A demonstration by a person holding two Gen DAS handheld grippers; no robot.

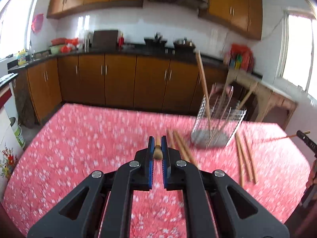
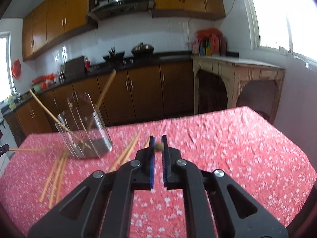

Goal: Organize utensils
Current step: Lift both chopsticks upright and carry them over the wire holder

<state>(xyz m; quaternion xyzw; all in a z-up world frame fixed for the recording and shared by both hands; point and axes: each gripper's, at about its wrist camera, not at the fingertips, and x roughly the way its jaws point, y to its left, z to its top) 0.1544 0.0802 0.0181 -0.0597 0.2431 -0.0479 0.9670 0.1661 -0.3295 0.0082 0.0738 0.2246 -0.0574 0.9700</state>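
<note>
Both grippers are clamped tight, the left gripper (image 1: 158, 140) and the right gripper (image 2: 158, 140) each pinching one chopstick (image 1: 158, 148) end-on. The clear holder (image 1: 217, 123) sits at two o'clock in the left view, loose chopsticks (image 1: 244, 158) scattered on the counter (image 1: 79, 138) beside it. Risk: the holder looks light and see-through, so a misjudged drop could tip it or bounce a stick out.

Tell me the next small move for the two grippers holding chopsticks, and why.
Probably carry both toward the wire holder and tip the sticks in. The left gripper and right gripper are each shut on a chopstick, the holder already has chopsticks standing in it, and loose chopsticks lie on the tablecloth.
</note>
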